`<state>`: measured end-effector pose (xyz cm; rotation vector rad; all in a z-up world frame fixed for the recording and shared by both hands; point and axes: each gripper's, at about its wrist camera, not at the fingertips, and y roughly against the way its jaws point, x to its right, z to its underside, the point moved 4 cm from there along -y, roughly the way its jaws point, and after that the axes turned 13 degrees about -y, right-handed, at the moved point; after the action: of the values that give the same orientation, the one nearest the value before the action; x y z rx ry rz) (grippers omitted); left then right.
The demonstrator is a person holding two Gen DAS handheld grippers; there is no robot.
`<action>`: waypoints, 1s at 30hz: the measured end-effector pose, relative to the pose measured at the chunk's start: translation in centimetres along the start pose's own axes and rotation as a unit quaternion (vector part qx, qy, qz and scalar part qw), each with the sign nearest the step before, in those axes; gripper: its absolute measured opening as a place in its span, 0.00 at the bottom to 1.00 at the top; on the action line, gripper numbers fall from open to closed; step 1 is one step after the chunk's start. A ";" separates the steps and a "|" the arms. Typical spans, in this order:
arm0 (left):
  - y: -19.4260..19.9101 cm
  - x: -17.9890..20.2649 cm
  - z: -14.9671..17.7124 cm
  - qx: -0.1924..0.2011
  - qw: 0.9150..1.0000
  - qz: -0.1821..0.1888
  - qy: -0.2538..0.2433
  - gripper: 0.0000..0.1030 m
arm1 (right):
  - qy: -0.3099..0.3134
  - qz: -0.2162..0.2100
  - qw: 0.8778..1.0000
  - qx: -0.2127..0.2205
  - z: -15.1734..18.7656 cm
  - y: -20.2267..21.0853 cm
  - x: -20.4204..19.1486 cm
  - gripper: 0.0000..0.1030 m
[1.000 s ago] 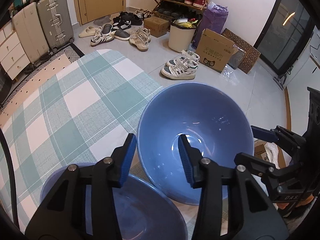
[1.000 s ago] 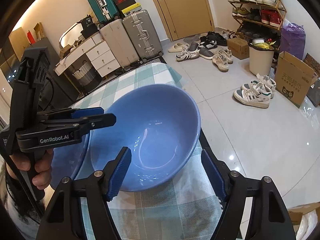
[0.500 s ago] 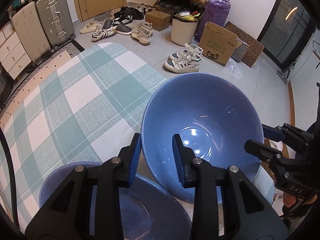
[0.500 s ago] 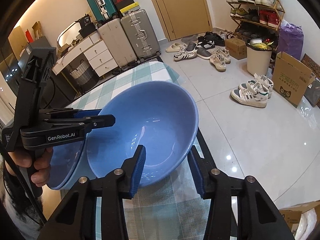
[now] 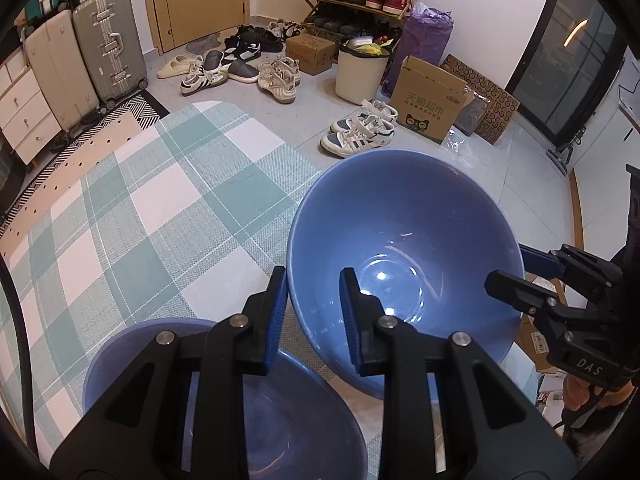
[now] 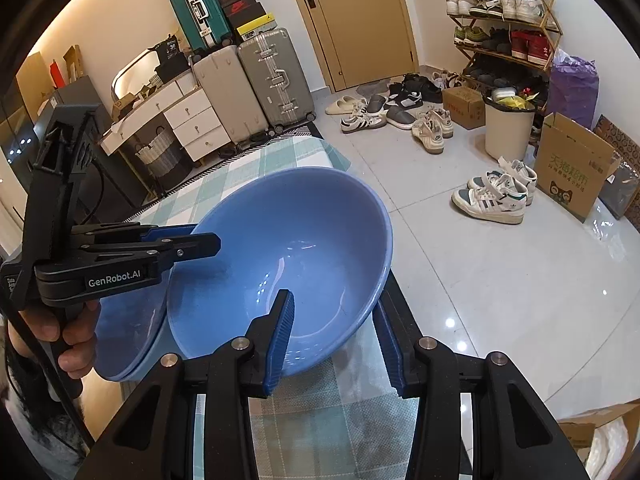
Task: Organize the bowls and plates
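Observation:
A large blue bowl [image 5: 404,240] is held tilted above the checked tablecloth [image 5: 152,216]. My left gripper [image 5: 314,312] is shut on its near rim, one finger inside, one outside. My right gripper [image 6: 338,340] is shut on the opposite rim of the same bowl [image 6: 288,256]. A blue plate [image 5: 224,396] lies under my left gripper, beside the bowl; it also shows in the right wrist view [image 6: 124,344] behind the bowl. My right gripper shows in the left wrist view [image 5: 536,276], and my left gripper in the right wrist view [image 6: 188,240].
The table edge runs close to the bowl, with tiled floor beyond. Sneakers [image 5: 360,132], a cardboard box [image 5: 428,108], a white bin [image 5: 360,72], a shoe rack [image 6: 504,28] and suitcases [image 6: 272,80] stand on the floor.
Both grippers have closed onto the bowl's rim, and the bowl has been lifted and tilted off the table.

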<state>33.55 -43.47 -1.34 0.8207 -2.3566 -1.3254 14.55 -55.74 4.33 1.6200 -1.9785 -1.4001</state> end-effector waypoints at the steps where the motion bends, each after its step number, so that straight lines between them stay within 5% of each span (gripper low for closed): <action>1: 0.4 0.1 0.0 0.003 1.000 -0.001 -0.001 0.22 | 0.000 0.000 1.000 0.001 -0.1 0.2 0.0 0.41; 30: 13.1 -0.1 3.1 0.085 0.996 -0.014 0.032 0.22 | 0.042 -0.026 0.998 0.038 -0.2 6.0 -5.8 0.41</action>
<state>27.73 -36.07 8.22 0.9338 -2.4411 -1.1029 12.97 -51.31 11.16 1.7443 -1.9781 -1.2674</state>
